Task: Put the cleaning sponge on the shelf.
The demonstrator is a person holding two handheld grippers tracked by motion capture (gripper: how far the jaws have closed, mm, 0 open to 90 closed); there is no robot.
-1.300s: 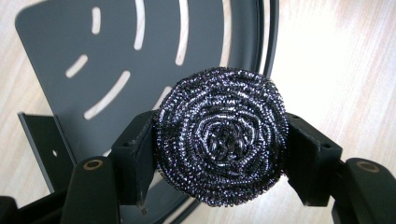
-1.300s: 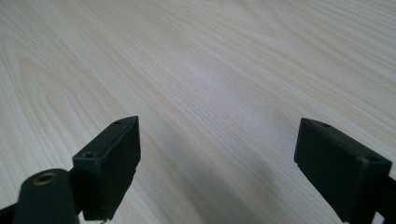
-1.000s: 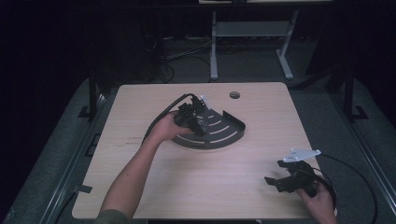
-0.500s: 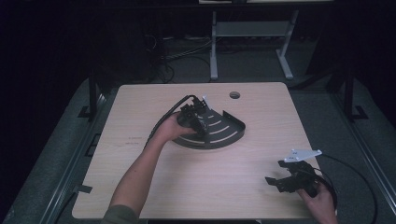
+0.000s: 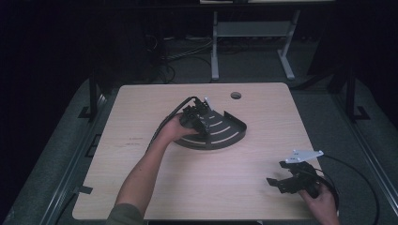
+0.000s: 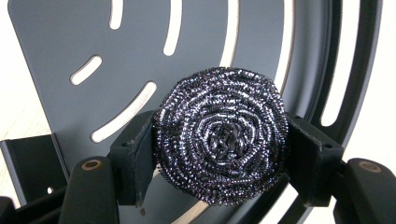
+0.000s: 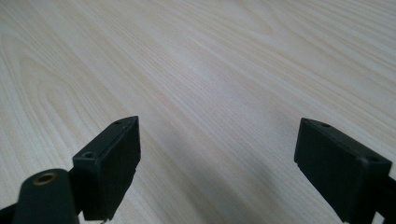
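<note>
High view first: at centre left of the frame a forearm reaches up from the bottom edge, and its hand holds the left gripper (image 5: 201, 117) over the left part of a dark fan-shaped tray (image 5: 225, 136) with curved slots, which lies on the pale wooden table (image 5: 141, 117). Left gripper view, at the middle of the frame, shows a round steel wool scourer (image 6: 220, 135) pinched between the two black pads, one pressing on each side of it; the jaws have just been easing open very slightly, yet the scourer sits between them, gripped. Behind the scourer lies the tray's grey slotted floor, its raised rim curving down the right of the frame. Toward the lower right of the high view, the other hand holds the right gripper (image 5: 291, 180) low near the table's near right corner, well apart from the tray. Right gripper view shows its jaws spread wide, bare wood grain between them.
</note>
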